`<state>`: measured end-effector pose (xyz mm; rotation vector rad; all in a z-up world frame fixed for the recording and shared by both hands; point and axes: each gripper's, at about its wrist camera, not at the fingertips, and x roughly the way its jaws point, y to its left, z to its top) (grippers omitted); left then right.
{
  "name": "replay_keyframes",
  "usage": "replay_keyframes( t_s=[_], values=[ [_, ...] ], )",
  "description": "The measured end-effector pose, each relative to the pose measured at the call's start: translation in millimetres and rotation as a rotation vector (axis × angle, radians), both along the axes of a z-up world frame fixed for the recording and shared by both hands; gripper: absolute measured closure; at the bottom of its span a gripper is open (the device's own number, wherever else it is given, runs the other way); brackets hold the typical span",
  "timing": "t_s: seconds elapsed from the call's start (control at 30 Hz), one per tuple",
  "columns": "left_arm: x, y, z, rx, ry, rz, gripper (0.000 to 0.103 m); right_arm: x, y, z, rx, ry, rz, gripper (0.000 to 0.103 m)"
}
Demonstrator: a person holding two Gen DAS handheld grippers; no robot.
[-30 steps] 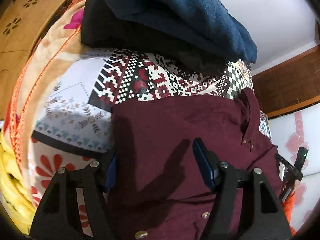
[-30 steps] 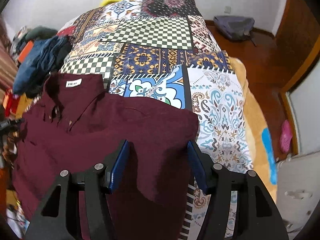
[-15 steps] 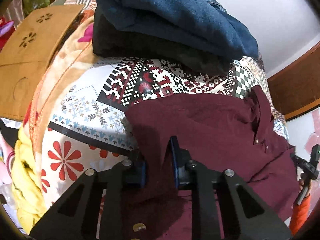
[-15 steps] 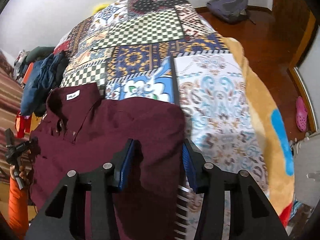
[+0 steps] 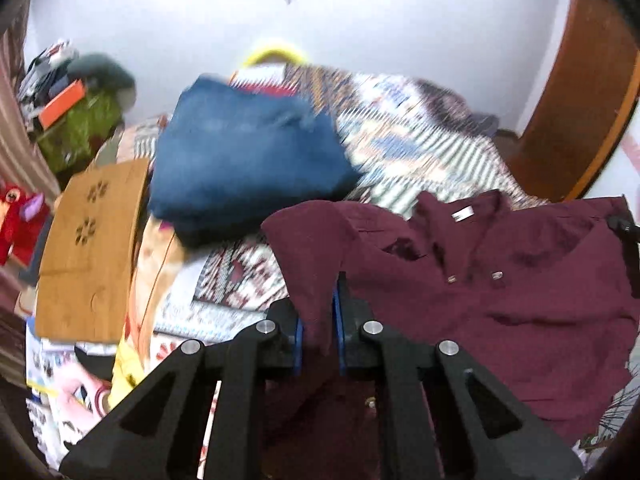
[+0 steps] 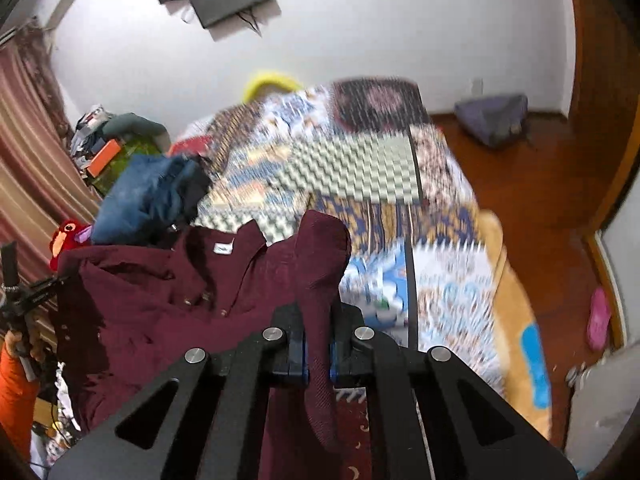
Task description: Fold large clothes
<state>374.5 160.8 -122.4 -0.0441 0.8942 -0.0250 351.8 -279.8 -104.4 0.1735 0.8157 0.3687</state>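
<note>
— Right, start at the tools: what do they hold?

— Both black two-finger grippers with blue pads have cloth between their jaws. The left gripper (image 5: 319, 330) is closing on a pinched ridge of the dark maroon button-up shirt (image 5: 500, 300); the right gripper (image 6: 318, 346) is clamped tight on another raised ridge of the same shirt (image 6: 160, 304). Between the two pinches the shirt lies face up, collar and white label away from the cameras, its body partly lifted off the bed.

— What could go wrong?

— I'd judge the thin cloth may slip from the left pads if they haven't fully bitten. Uneven lifting would likely skew the fold or drag the collar.

— And underneath?

— A patchwork quilt of checks and floral panels (image 6: 360, 176) covers the bed. A folded dark blue garment (image 5: 244, 160) sits beyond the shirt, a tan wooden board with flower cut-outs (image 5: 88, 248) to its left. Further out are white walls, a wooden floor (image 6: 540, 184), striped curtains and a cluttered corner.
</note>
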Motion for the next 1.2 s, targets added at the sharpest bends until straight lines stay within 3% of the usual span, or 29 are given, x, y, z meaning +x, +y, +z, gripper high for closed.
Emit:
replay_keyframes(
  t_s=[0.13, 0.27, 0.47, 0.53, 0.63, 0.77, 0.87, 0.93, 1.0, 1.2],
  values=[
    [13, -23, 28, -0.008, -0.07, -0.031, 0.093, 8, 0, 37, -0.029, -0.091, -0.03, 0.098],
    [44, -32, 38, 0.014, -0.096, -0.036, 0.093, 39, -5, 48, -0.076, -0.1, -0.074, 0.098],
    [106, -14, -4, -0.036, 0.019, 0.033, 0.092, 95, -8, -10, -0.179, 0.054, -0.154, 0.094],
    [121, -5, -25, 0.025, 0.047, 0.094, 0.092, 106, -11, -32, -0.24, 0.129, -0.178, 0.092],
    [130, 4, -42, 0.166, 0.059, 0.13, 0.091, 111, -15, -59, -0.417, 0.179, -0.235, 0.092],
    [124, 28, -49, 0.125, 0.091, 0.143, 0.09, 103, -23, -66, -0.568, 0.166, -0.231, 0.092],
    [107, 36, -45, 0.124, 0.082, 0.151, 0.086, 86, -34, -55, -0.531, 0.15, -0.219, 0.092],
    [96, 36, -40, 0.132, 0.069, 0.147, 0.076, 69, -35, -43, -0.474, 0.136, -0.206, 0.091],
    [82, 35, -35, 0.142, 0.044, 0.136, 0.055, 50, -35, -29, -0.418, 0.113, -0.192, 0.091],
    [39, 22, -24, 0.151, 0.006, 0.081, 0.05, 8, -19, -5, -0.339, 0.046, -0.141, 0.088]
  ],
)
